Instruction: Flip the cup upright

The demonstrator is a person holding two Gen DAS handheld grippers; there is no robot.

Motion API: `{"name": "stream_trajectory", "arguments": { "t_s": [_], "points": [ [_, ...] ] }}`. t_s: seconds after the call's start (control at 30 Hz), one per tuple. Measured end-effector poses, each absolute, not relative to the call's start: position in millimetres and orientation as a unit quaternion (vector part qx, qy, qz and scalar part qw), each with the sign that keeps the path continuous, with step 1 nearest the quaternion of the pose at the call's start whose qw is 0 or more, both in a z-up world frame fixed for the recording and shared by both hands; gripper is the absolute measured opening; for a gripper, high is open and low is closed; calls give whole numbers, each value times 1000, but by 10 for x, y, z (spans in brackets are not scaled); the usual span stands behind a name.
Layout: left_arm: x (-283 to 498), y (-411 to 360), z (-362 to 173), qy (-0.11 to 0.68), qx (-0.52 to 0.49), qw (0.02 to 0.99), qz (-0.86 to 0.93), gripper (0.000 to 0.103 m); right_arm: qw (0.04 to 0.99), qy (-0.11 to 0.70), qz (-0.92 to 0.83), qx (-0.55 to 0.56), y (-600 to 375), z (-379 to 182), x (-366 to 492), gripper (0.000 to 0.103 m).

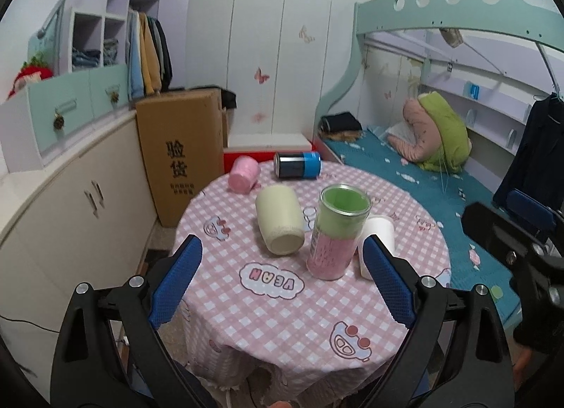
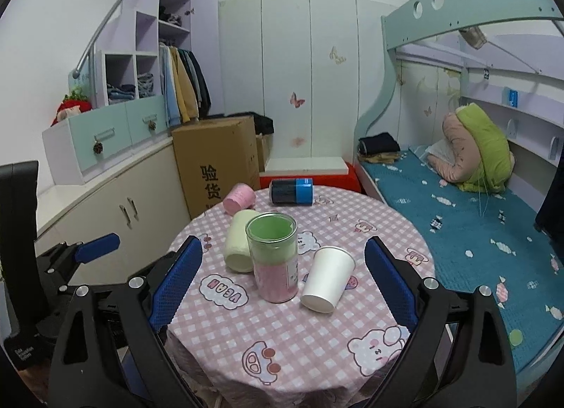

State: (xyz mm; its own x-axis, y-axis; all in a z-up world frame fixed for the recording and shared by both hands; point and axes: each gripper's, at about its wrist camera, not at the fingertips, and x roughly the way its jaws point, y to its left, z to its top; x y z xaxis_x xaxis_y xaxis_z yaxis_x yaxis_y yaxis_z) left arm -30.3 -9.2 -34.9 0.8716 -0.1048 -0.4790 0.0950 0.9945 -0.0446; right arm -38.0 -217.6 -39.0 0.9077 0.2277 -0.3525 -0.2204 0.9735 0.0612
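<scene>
A round table (image 1: 282, 320) (image 2: 317, 337) with a pink checked cloth holds several cups. A pink-and-green clear cup (image 1: 335, 235) (image 2: 275, 260) stands upright mid-table. A white paper cup (image 2: 328, 279) (image 1: 379, 235) lies tilted on its side beside it. A cream cup (image 1: 280, 224) (image 2: 239, 246), a pink cup (image 1: 243, 175) (image 2: 239, 198) and a dark cup with a blue band (image 1: 298, 165) (image 2: 292, 190) lie on their sides. My left gripper (image 1: 282, 288) and right gripper (image 2: 282, 288) are both open and empty, short of the cups.
A cardboard box (image 1: 179, 150) and cream cabinets (image 1: 70, 214) stand left of the table. A bunk bed with a teal mattress (image 2: 476, 232) is on the right. A red-and-white box (image 1: 268, 147) sits behind the table.
</scene>
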Motion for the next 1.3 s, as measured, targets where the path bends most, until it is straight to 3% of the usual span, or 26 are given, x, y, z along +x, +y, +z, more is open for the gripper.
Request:
{"name": "stream_trajectory", "arguments": {
  "t_s": [0.6,1.3],
  "points": [
    [-671,-146,-82,180,3,983,-40,96,987,119,109,18,-2324,-238,-860,96],
    [-691,-167,-48,163,8,986,-39,96,987,114,112,24,-2376,-272,-846,96]
  ]
}}
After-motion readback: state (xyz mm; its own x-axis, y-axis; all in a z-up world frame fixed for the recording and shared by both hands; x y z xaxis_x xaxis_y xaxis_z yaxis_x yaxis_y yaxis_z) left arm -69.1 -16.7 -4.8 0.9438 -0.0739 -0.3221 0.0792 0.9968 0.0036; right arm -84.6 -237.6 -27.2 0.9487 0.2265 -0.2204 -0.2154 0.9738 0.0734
